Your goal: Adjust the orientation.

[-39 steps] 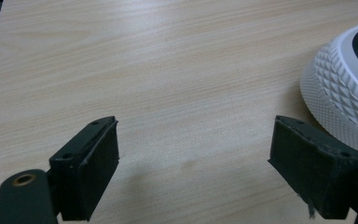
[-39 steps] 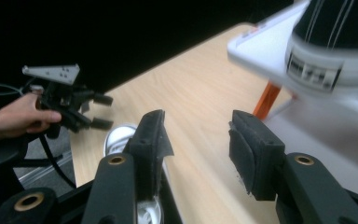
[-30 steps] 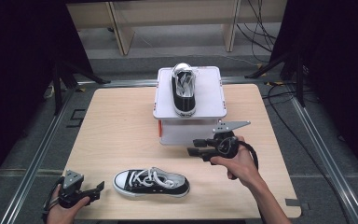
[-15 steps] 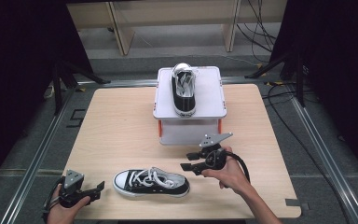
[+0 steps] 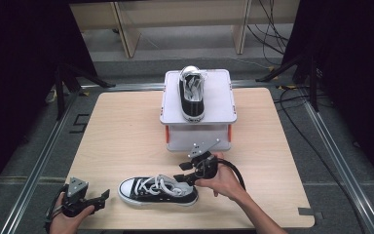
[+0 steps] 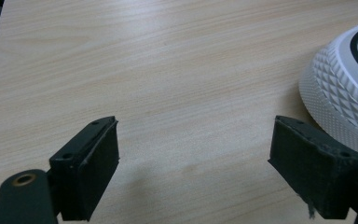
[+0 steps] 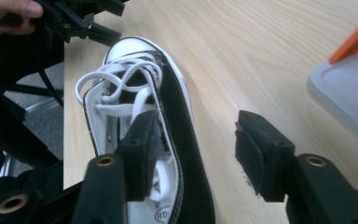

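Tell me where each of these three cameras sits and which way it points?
High view: above the person's side, looking forward and down on the table, box, both shoes, both hands.
Left gripper view: rides the left gripper, facing bare table and the near shoe's toe; its jaws show.
Right gripper view: rides the right gripper, looking along the near shoe; its jaws show.
Shared: the near shoe.
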Available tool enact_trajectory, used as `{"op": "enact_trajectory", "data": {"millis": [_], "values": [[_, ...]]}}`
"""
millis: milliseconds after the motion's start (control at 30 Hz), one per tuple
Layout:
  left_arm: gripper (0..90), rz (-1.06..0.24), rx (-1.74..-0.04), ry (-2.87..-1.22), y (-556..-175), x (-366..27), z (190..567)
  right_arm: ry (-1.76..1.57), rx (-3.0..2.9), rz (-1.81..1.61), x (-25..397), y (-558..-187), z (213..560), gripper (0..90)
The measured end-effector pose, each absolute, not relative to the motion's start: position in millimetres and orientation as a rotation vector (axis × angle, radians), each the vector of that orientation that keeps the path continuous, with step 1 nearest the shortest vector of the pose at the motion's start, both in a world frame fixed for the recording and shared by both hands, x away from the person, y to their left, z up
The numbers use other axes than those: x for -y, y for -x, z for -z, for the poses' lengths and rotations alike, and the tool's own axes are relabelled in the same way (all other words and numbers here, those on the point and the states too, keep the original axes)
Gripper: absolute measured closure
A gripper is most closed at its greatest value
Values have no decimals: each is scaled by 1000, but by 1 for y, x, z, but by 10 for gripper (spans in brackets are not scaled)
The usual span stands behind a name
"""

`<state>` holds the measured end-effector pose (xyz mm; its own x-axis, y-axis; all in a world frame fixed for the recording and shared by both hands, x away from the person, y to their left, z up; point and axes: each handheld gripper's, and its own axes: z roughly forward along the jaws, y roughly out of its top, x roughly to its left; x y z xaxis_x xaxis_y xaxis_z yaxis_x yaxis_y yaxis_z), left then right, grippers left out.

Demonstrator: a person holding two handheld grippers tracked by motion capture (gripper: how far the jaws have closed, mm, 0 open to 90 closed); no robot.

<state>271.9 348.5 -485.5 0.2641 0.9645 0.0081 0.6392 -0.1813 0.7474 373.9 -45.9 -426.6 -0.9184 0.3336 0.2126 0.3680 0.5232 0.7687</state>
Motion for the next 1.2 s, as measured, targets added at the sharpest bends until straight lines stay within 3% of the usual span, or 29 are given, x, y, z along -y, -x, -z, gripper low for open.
{"op": "enact_trajectory", "data": {"millis": [433,667,800,1200], "values": [[152,-673,-1434,-1897,-270,-347,483,453,2817,1302,21,-369,430,632],[152,-674,-1439,-1903,-271,-347,484,375,2854,1229,-1,-371,433,745],[152,-661,-1440,-1896,-271,-348,485,329,2896,1179,-9,-371,438,880],[152,-666,-1444,-1899,-271,-349,484,484,2916,1156,24,-363,433,889]]}}
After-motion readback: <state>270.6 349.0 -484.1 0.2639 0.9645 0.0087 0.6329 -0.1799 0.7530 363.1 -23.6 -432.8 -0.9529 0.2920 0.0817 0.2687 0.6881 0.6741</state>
